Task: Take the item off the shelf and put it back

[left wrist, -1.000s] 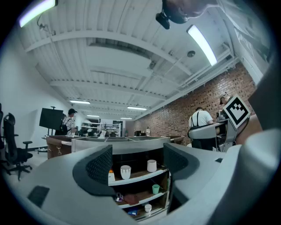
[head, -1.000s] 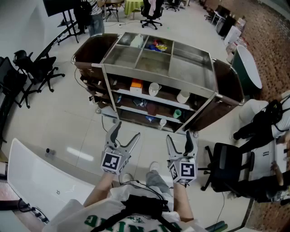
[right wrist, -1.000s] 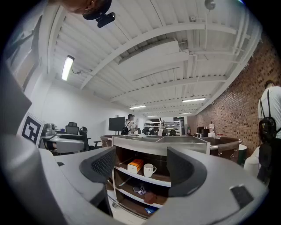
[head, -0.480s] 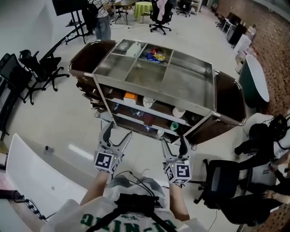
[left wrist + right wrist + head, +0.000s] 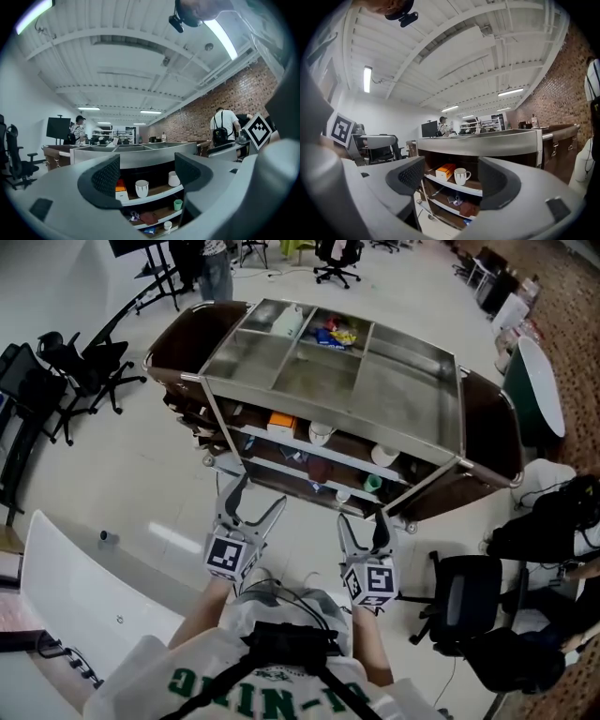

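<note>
The shelf cart (image 5: 330, 421) has drawn closer ahead of both jaws, so this looks like the approach, with nothing taken yet. The left gripper (image 5: 261, 495) and right gripper (image 5: 364, 521) hold their jaws spread and empty; the white mug (image 5: 461, 176), perhaps the item, sits shelved well beyond the right jaws, framed between them. No label is readable.

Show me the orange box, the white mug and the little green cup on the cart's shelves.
orange box (image 5: 446, 171), right gripper view, on its long side face.
white mug (image 5: 461, 176), right gripper view, on the middle of its body.
green cup (image 5: 178, 204), left gripper view, on its outer wall.
</note>
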A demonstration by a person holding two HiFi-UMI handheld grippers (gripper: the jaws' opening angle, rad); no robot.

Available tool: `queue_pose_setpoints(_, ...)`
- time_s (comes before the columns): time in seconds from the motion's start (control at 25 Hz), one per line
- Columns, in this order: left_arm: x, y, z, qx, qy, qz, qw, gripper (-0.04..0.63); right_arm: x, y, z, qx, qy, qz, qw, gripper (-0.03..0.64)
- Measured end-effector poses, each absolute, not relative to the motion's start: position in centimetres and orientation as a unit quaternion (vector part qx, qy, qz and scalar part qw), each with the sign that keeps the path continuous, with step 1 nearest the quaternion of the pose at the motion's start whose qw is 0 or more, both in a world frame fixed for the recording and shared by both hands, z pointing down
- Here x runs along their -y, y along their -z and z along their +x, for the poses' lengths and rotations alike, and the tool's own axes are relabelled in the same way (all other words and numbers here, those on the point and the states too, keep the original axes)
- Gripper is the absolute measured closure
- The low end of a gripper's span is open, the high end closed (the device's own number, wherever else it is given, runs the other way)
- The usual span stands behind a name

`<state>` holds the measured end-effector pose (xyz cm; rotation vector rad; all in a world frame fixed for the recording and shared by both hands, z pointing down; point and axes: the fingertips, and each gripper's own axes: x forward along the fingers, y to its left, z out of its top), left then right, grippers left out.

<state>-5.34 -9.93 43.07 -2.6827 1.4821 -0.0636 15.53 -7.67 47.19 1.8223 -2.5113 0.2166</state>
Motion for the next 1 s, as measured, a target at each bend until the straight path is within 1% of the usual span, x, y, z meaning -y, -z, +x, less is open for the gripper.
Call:
queue_pose_setpoints(0.28, 10.8, -45.0, -7.1, -0.476, 0.031, -0.879, 0.025, 0.249, 8.4, -54.3, 14.6, 0.799, -0.120, 0.586, 0.059, 0.253)
queue_pose_setpoints(0.52, 13.3, -50.1, -8.9, -0.489, 0.030, -0.872, 0.021, 0.249, 11.0, -61.2, 14.8, 0.793, -0.141, 0.587, 0.080, 0.253)
queue_pose_setpoints(0.72, 15.6, -54.9, -9.3, -0.491, 0.028, -0.871, 0.022, 0.249, 14.3, -69.5, 13.8, 0.797, -0.163, 0.573, 0.099, 0.253)
queue_pose_setpoints(1.0, 18.0, -61.1, -11.0, -0.504, 0.022, -0.863, 0.029, 0.249, 20.3, -83.3, 11.1, 0.805, -0.204, 0.542, 0.130, 0.253)
